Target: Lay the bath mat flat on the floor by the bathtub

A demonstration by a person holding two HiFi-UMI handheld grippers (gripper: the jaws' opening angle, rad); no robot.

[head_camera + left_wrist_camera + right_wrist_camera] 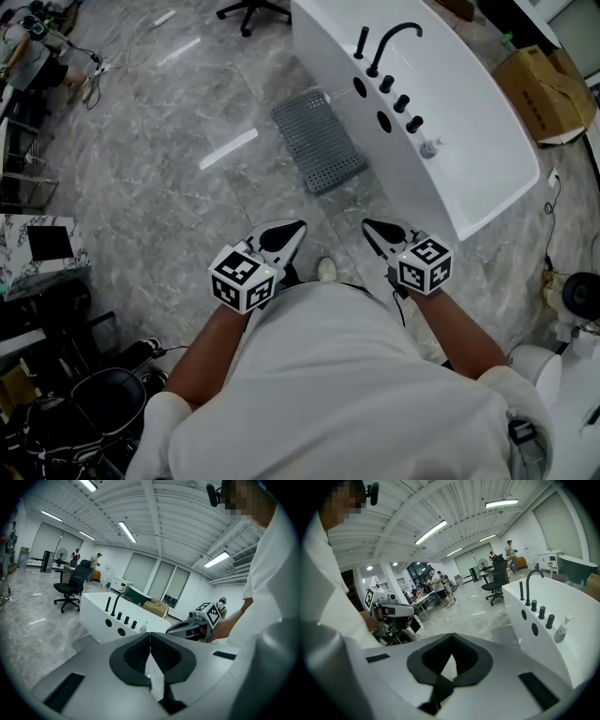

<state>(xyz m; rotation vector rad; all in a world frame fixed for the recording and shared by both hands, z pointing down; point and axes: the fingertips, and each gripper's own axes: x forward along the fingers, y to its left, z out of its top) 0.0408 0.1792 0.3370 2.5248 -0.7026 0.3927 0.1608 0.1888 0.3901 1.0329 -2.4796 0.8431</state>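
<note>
The grey perforated bath mat (319, 139) lies flat on the marble floor against the side of the white bathtub (487, 178). Both grippers are held close to my body, well short of the mat and touching nothing. In the head view my left gripper (296, 226) and right gripper (368, 225) point forward with their jaws together. In the left gripper view the left gripper (150, 635) is shut and empty, with the mat (85, 642) low at the left. The right gripper (451, 637) is likewise shut on nothing in the right gripper view, the mat (505, 633) beyond it.
A black faucet (389, 42) and knobs stand on the tub's rim. A cardboard box (544, 89) sits behind the tub, an office chair (251, 11) at the top. A black bin (112, 398) and cables crowd the lower left. People (436, 585) stand far off.
</note>
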